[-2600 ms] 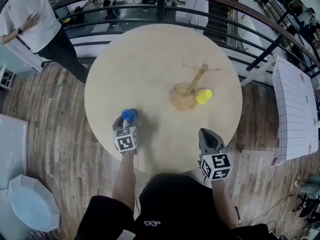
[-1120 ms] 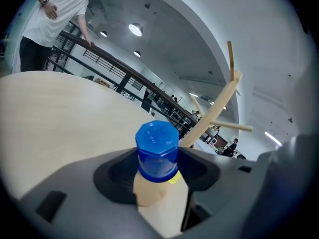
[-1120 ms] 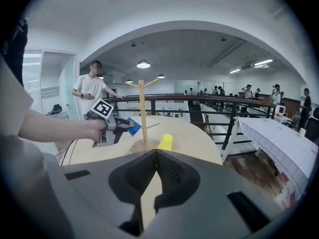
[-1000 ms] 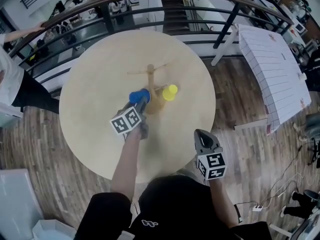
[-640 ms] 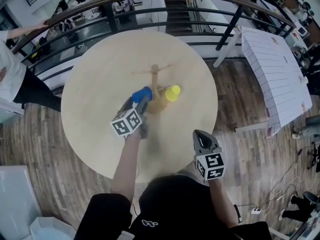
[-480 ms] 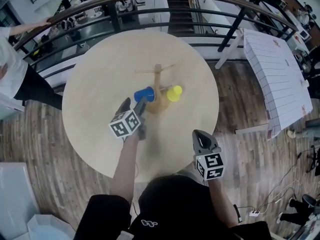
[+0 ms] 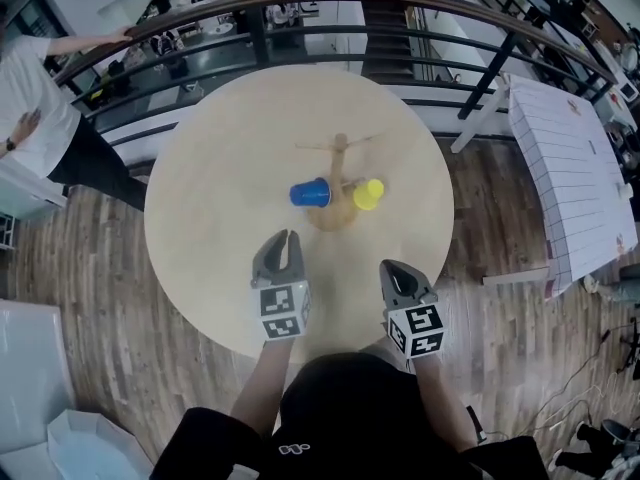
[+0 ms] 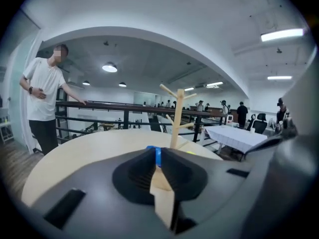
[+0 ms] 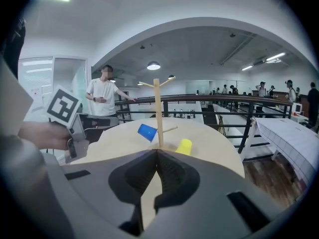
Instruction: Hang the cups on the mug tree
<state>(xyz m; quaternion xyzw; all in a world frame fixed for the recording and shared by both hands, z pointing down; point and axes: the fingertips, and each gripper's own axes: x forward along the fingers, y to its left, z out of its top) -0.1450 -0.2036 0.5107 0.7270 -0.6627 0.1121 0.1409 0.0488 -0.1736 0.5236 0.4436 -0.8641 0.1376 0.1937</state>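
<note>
A wooden mug tree (image 7: 340, 173) stands at the middle of the round table (image 7: 220, 168). A blue cup (image 7: 310, 193) hangs tilted on a branch left of the trunk, and it also shows in the right gripper view (image 9: 147, 132). A yellow cup (image 7: 368, 194) sits low to the right of the trunk; I cannot tell whether it hangs or rests. My left gripper (image 7: 283, 240) is near the table's front edge, well short of the tree. Its jaws are closing to a narrow gap with nothing between them. My right gripper (image 7: 392, 270) is shut and empty beside it.
A dark railing (image 7: 300, 8) curves behind the table. A person in a white shirt (image 7: 45, 98) stands at the far left by the railing. A white-covered table (image 7: 575, 168) is at the right. A pale bin (image 7: 60, 448) sits on the wood floor at the bottom left.
The left gripper let go of the blue cup at the tree and drew back to the near edge. The cup stays on the branch. The right gripper has hardly moved.
</note>
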